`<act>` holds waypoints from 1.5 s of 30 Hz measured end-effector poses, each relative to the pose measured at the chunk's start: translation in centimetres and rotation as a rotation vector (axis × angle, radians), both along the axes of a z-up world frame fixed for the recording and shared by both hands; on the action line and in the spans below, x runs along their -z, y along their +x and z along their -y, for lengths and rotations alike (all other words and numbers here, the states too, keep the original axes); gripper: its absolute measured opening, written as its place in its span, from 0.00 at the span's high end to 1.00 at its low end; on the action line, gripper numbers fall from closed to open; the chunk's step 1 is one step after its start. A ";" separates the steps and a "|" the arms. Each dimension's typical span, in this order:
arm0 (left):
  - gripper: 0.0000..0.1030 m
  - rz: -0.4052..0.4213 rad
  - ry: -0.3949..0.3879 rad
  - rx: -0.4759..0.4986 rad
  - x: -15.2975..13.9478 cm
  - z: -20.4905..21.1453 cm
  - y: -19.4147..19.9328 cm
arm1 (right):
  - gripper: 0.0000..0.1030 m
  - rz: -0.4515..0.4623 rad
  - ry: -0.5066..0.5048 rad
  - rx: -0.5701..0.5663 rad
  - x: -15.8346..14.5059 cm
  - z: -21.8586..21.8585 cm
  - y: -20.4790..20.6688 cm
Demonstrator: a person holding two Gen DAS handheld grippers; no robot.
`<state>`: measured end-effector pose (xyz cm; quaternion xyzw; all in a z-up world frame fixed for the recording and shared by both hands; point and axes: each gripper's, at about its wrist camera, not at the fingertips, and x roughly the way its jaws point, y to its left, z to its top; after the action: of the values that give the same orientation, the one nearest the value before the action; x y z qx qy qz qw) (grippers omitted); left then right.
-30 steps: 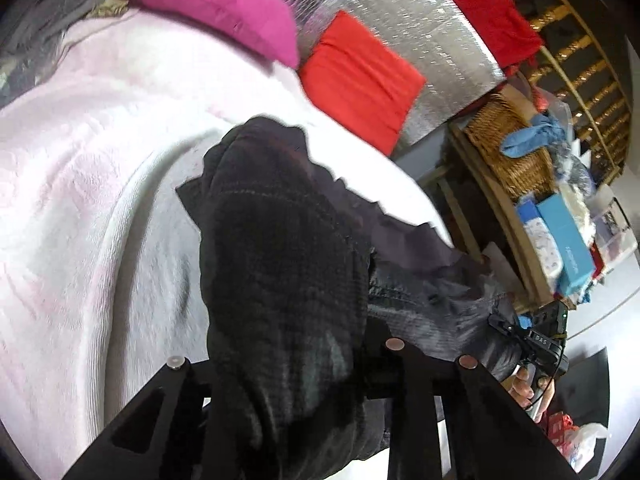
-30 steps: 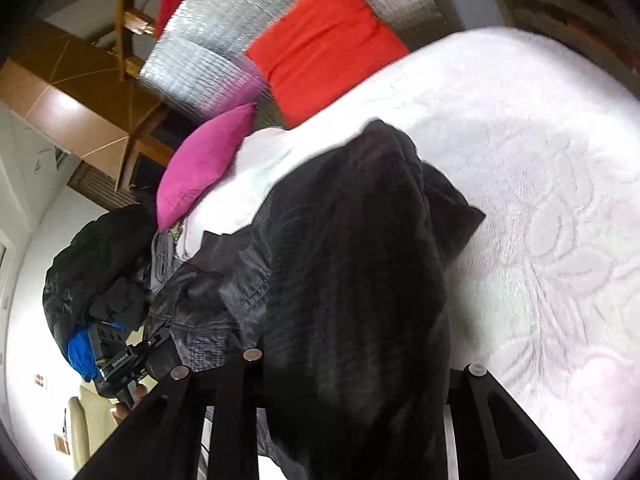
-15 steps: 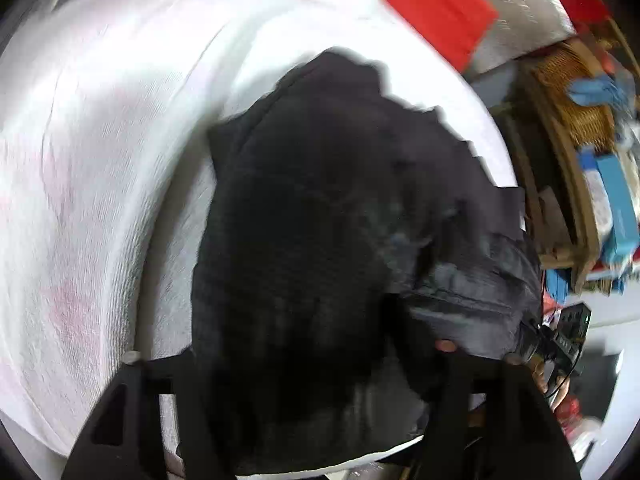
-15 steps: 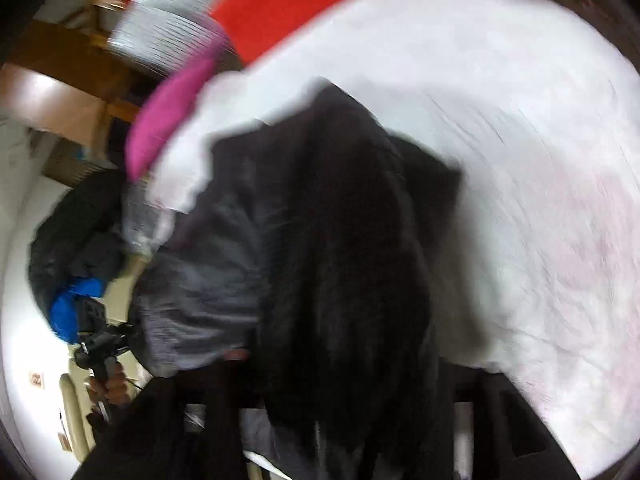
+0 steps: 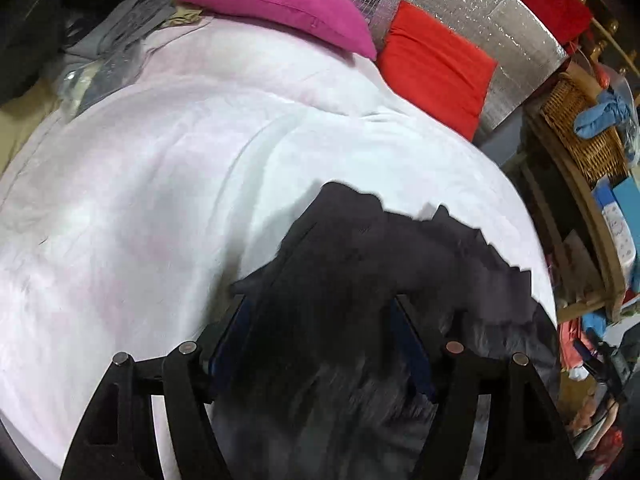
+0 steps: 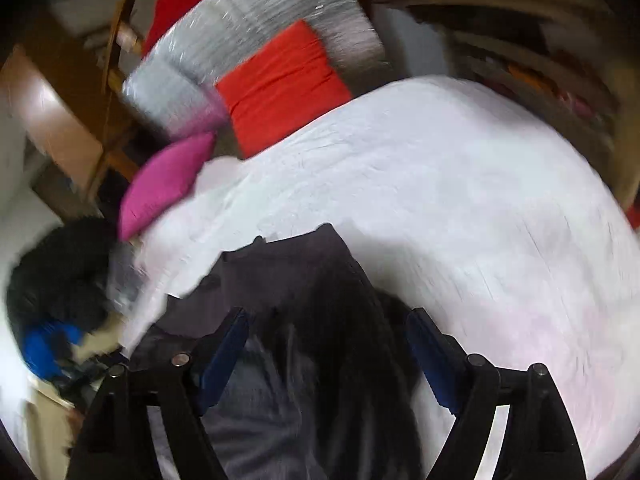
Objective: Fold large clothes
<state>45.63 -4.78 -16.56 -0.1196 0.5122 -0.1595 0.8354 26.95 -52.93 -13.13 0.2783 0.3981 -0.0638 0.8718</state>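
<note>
Dark grey-black large garment (image 5: 360, 280) bunched on near edge of white quilted bedspread (image 5: 160, 200), between both sets of blue-padded fingers. Left gripper (image 5: 320, 308) jaws spread wide, cloth loose between. Right gripper (image 6: 328, 320) jaws likewise spread, cloth unpinched; view blurred. Magenta pillow (image 5: 280, 0), red cushion (image 5: 436, 64) at far end.

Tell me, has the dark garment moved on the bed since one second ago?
Yes. The dark garment now lies farther from the red cushion, nearer the camera.
</note>
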 end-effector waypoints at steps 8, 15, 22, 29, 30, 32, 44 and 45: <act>0.30 -0.071 0.066 0.013 3.8 1.2 2.5 | 0.20 -0.284 -0.098 -0.088 7.2 -2.4 7.8; 0.79 0.029 0.078 0.016 3.3 1.3 2.3 | 0.84 -0.243 -0.311 -0.077 5.0 -4.7 8.0; 0.83 0.167 0.078 -0.063 1.5 0.9 2.3 | 0.88 -0.184 -0.354 0.079 4.4 -3.3 8.4; 0.66 0.015 0.112 -0.096 5.7 0.8 3.8 | 0.83 -0.196 -0.181 0.133 7.1 -0.2 7.3; 0.63 0.012 0.101 -0.113 5.5 0.4 3.8 | 0.82 -0.186 -0.160 0.139 7.0 -0.1 7.1; 0.53 0.001 0.090 -0.144 5.3 -0.3 3.7 | 0.73 -0.179 -0.120 0.150 6.7 0.8 6.2; 0.41 0.257 0.141 -0.074 -1.6 0.9 -3.4 | 0.34 0.052 -0.235 0.024 0.8 -4.5 2.4; 0.40 0.269 0.148 -0.042 -1.6 1.7 -4.5 | 0.35 0.061 -0.250 -0.011 0.6 -5.6 2.3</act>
<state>41.16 -6.46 -14.92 -0.0459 0.4034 -0.1185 0.9061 29.24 -47.37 -13.68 0.1673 0.3619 -0.0998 0.9116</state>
